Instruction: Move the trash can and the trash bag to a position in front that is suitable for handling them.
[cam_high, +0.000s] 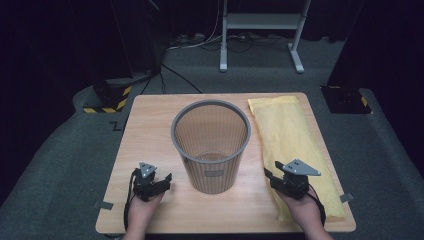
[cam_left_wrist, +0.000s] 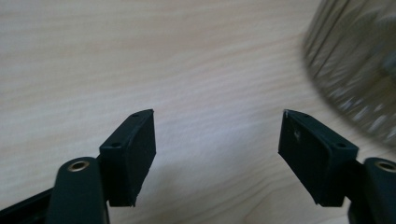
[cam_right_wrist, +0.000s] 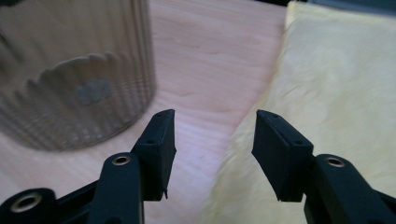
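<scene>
A grey mesh wastebasket (cam_high: 211, 145) stands upright in the middle of the wooden table (cam_high: 150, 125). A yellow padded envelope (cam_high: 290, 145) lies flat along the table's right side. My left gripper (cam_high: 161, 181) rests low at the front left, open, with bare wood between its jaws; its own view has the wastebasket (cam_left_wrist: 359, 70) at the right edge. My right gripper (cam_high: 270, 176) is open at the front right, over the near left edge of the envelope (cam_right_wrist: 327, 93), with the wastebasket (cam_right_wrist: 74, 74) to its left. Nothing is held.
The table's front edge runs just under both hands. Beyond the table are grey carpet, a white stand frame (cam_high: 260, 30), cables and dark bases with yellow-black tape (cam_high: 107, 97). Open wood (cam_high: 150, 125) lies left of the basket.
</scene>
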